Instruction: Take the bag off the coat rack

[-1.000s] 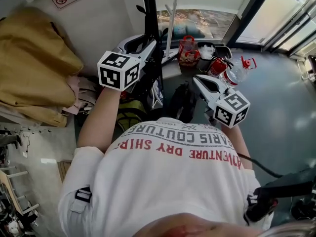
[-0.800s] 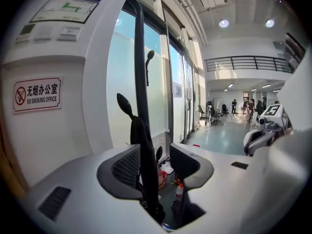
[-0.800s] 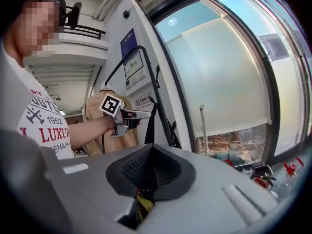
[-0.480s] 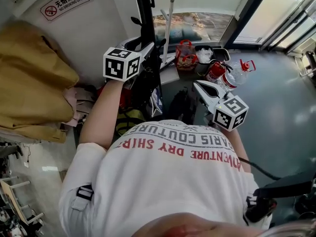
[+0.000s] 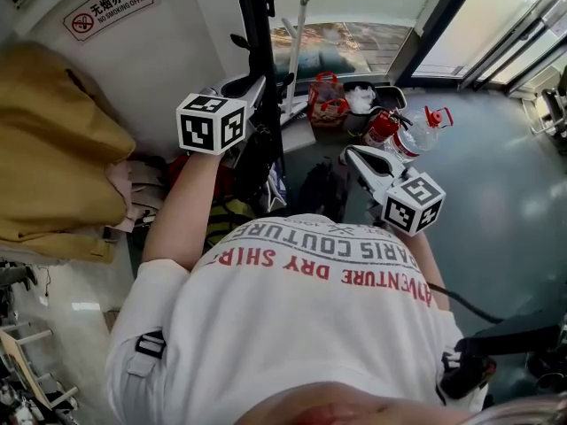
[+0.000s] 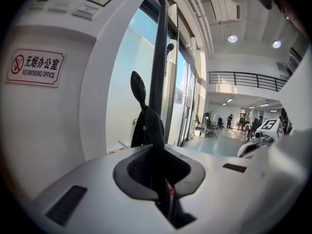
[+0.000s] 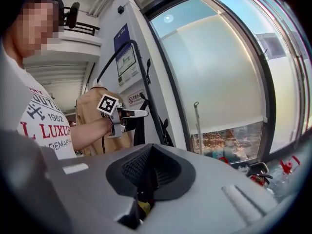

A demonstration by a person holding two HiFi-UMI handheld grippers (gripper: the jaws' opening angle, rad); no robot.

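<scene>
I note: bag strap [image 6: 152,130] matt black cloth; coat rack pole [image 6: 159,57] smooth, semi-glossy black metal; right-hand floor [image 5: 496,175] glossy.

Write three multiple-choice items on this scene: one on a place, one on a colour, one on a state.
1. Where is the no-smoking sign?
A. On the wall left of the rack
B. On the floor
C. On the window

2. What colour is the extinguisher?
A. Blue
B. Red
C. Green

3. What is between the jaws of the left gripper?
A. Nothing
B. A cup
C. A black strap

Answers:
1. A: the sign sits on the white wall, left of the black pole.
2. B: its body is red.
3. C: the left gripper view shows the jaws closing with the strap between them.
</scene>
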